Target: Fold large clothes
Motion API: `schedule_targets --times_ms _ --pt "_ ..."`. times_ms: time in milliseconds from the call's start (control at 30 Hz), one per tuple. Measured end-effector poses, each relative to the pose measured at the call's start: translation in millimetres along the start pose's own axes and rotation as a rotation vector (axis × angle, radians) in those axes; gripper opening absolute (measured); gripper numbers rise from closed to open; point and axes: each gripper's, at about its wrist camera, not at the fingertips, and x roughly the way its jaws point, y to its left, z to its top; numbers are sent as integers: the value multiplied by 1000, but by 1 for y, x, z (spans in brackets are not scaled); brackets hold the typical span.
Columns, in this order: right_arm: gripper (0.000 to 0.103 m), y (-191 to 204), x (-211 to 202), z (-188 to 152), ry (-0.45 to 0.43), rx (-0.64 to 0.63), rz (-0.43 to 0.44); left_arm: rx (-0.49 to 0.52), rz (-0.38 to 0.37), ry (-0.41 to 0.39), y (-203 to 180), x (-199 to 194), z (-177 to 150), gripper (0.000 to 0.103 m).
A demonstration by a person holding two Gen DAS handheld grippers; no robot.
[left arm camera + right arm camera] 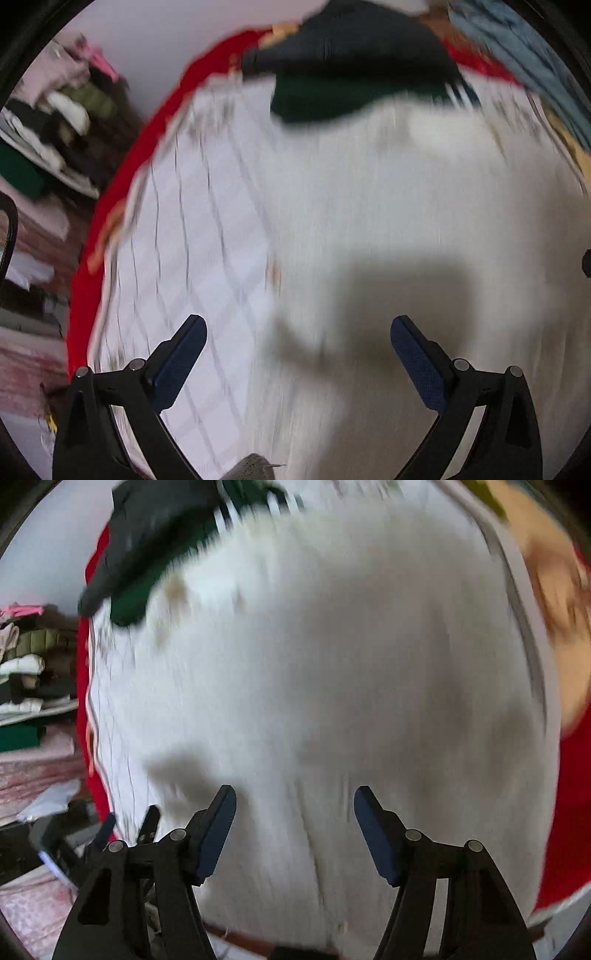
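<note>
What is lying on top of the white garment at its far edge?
A dark green garment overlaps the far edge of the white garment, with a black one piled on it. What the white cloth covers beneath is hidden; only checked sheet shows beside it.

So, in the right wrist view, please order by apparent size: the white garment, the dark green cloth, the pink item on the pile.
1. white garment, fills most of the view
2. dark green cloth
3. pink item, farther away, so its real size is unsure

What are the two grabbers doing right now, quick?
Left gripper: jaws open, nothing between them, above the white garment.
Right gripper: jaws open, holding nothing, also over the white garment.
</note>
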Motion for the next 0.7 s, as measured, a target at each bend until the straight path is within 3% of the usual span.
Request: schedule_targets --times_ms 100,200,333,367,400,467,700 --pt "69 20 5 59 -71 21 -41 11 49 -42 -10 33 44 102" --pt "69 29 42 115 -20 59 -97 81 99 -18 -21 78 64 102" --pt "67 30 95 143 91 16 -249 147 96 -17 -24 106 70 103" --pt "58 35 96 143 76 3 -268 162 97 -23 -26 107 69 103" --pt "33 40 95 142 57 -18 -280 172 94 -29 -27 108 67 103" --pt "13 43 87 141 25 -11 -297 177 88 -35 -26 108 69 103" --pt "8 40 37 141 -136 68 -203 184 60 -44 -22 115 74 103"
